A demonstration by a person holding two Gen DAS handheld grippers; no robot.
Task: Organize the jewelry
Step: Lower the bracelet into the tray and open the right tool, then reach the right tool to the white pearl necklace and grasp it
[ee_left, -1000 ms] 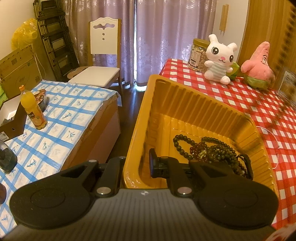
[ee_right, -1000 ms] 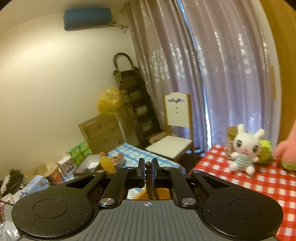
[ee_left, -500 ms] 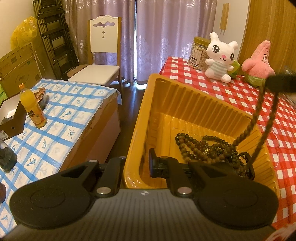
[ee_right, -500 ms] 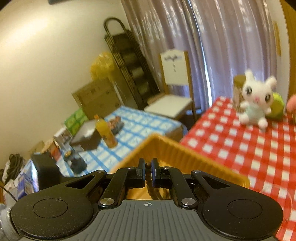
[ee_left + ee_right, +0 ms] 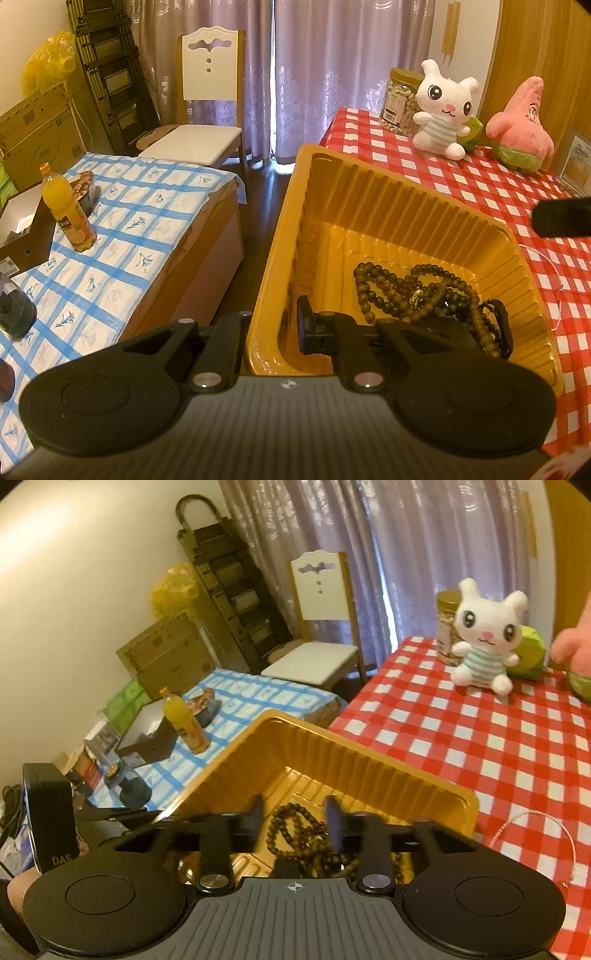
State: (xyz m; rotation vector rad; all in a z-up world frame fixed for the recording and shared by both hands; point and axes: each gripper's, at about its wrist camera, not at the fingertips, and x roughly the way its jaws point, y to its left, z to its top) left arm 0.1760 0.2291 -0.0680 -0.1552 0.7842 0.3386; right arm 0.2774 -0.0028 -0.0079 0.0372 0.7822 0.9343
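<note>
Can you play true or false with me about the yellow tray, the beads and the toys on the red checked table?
1. The bead strings lie inside the yellow tray. True.
2. The left gripper is clamped on the tray's near wall. True.
3. The right gripper is pinching a bead string. False: its jaws have just been opening, and the beads lie loose below them.
4. The white bunny toy sits in the tray. False: it sits on the red checked tablecloth, beside a jar.
</note>
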